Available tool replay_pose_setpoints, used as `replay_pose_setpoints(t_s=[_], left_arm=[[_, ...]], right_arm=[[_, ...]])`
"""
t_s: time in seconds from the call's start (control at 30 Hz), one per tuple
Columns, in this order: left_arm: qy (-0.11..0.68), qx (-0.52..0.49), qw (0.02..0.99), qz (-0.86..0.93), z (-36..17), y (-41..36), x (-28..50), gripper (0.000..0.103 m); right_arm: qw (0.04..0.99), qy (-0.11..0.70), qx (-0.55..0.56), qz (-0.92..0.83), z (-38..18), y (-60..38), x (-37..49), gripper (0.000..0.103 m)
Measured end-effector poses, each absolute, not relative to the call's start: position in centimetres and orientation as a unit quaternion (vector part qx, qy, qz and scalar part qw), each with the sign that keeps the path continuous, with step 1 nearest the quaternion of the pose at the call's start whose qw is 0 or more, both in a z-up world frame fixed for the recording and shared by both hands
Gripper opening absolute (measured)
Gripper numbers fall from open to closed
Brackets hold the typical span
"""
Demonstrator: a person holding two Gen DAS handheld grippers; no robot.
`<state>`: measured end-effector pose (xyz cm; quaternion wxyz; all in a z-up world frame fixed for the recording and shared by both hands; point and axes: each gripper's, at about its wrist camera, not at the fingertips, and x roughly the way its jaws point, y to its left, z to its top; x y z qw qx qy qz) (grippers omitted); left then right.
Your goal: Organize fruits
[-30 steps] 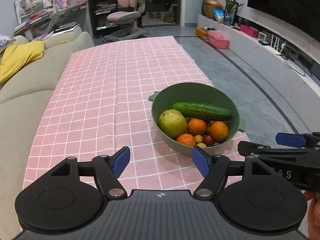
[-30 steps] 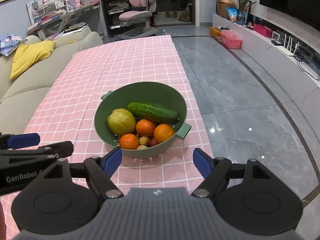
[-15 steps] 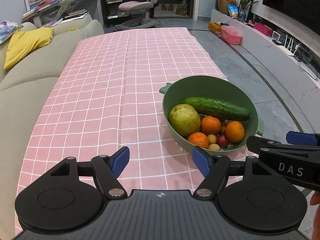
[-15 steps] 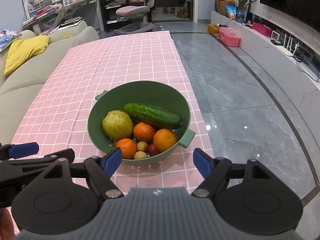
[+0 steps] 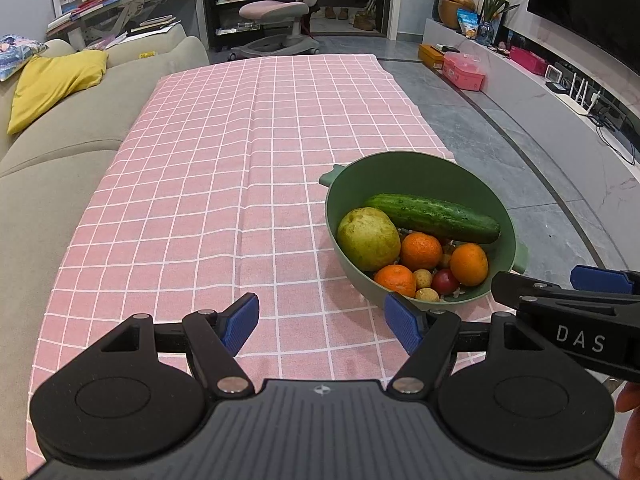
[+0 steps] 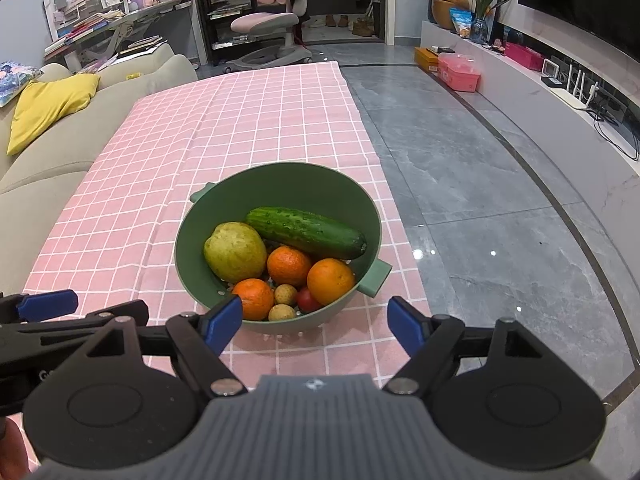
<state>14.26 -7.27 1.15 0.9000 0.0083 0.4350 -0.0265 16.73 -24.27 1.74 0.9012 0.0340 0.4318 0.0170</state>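
item: round green plastic colander bowl (image 6: 280, 184) with fruit, near right table edge | handling: long dark-green cucumber (image 6: 306, 232) likely stiff, slick; take mid-length | room: pink checked tablecloth (image 5: 200, 184) bare to the left | left gripper (image 5: 322, 322) spread, empty | right gripper (image 6: 316, 322) spread, empty

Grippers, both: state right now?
Left gripper: jaws open, holding nothing.
Right gripper: jaws open, holding nothing.
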Motion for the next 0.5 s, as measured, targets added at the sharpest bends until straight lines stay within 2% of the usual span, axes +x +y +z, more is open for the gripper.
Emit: replay_pose_setpoints(t_s=[0.5], left_arm=[[0.434,0.009,0.901,-0.025,1.32,-7.37,14.26,0.084]], right_arm=[[0.901,0.432,0.034,0.015,1.72,-24.22,16.79,0.077]])
